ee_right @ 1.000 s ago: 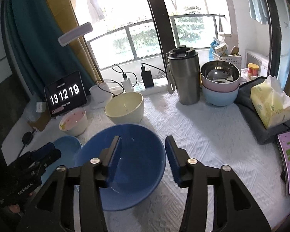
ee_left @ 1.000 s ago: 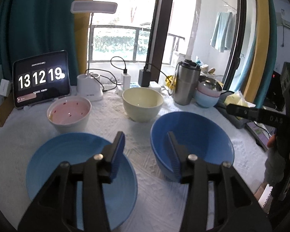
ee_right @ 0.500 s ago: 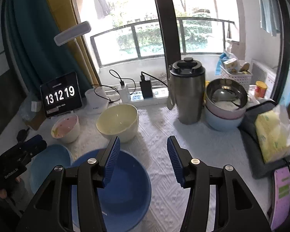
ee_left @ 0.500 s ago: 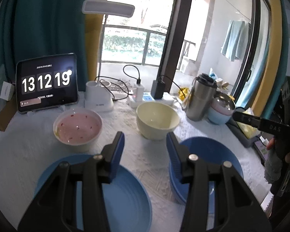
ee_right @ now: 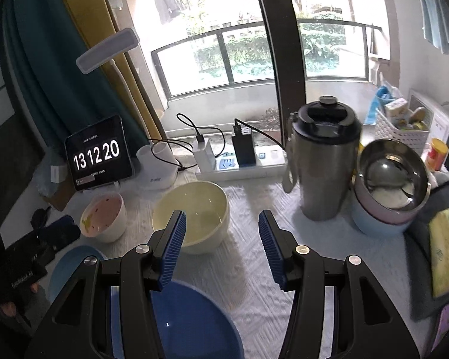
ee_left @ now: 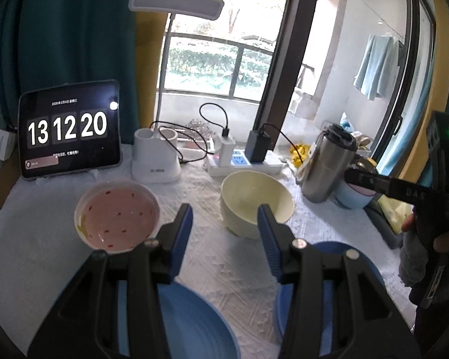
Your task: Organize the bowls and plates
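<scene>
My left gripper hangs open and empty over the white cloth, between a pink speckled bowl on its left and a cream bowl on its right. Under its arms lie a light blue plate and a dark blue bowl. My right gripper is open and empty too, just in front of the cream bowl, with the dark blue bowl beneath it. The pink bowl and the blue plate sit at its left, near the left gripper.
At the back right stand a steel tumbler and a stack of bowls topped by a steel one. A tablet clock, a lamp base and a power strip with cables line the back. A tissue pack lies far right.
Both grippers have moved forward over the blue plate and the blue bowl, toward the pink and cream bowls. Their jaws have stayed open and empty.
</scene>
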Demonstrator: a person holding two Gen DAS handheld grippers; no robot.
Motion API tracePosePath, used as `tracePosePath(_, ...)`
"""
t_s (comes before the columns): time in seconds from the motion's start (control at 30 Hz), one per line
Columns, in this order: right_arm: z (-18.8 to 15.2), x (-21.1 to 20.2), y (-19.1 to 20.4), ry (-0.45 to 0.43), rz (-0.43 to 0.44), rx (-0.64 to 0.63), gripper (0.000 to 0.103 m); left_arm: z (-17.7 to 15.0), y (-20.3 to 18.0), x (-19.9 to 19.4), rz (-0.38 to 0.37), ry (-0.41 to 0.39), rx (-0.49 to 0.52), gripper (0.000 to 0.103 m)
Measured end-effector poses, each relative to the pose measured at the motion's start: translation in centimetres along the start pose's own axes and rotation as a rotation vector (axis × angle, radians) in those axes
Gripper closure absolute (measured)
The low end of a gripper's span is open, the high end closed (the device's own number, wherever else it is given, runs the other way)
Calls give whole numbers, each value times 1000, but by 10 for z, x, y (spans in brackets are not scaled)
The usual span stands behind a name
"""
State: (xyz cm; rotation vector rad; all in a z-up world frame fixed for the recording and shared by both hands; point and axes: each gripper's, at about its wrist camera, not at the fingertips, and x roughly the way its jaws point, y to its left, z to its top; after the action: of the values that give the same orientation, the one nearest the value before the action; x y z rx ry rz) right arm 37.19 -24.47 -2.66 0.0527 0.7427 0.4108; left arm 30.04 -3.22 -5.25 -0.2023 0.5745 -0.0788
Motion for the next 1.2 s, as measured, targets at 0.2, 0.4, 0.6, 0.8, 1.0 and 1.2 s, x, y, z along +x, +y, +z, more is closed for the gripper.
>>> tracePosePath(0.2,19,21,8,-4,36,-12,50,13,-3,10,9,-15,10,56)
tracePosePath(0.4,28,43,8,12,46,-41,50,28,-6,27,7,-19,-3,56)
tracePosePath(0.6,35,73,1,66,49,-56,50,32,-7,55,10,23,-27,56)
tracePosePath(0.8,34,100,-12,135,94,-10,50,27,1,82,-1,113,-75,56)
tracePosePath(1.0,35,114,-17,202,140,30,50,19,3,101,-1,184,-103,56)
tracePosePath(1.2,31,133,-15,319,115,44,50,10,-4,111,-1,241,-81,56)
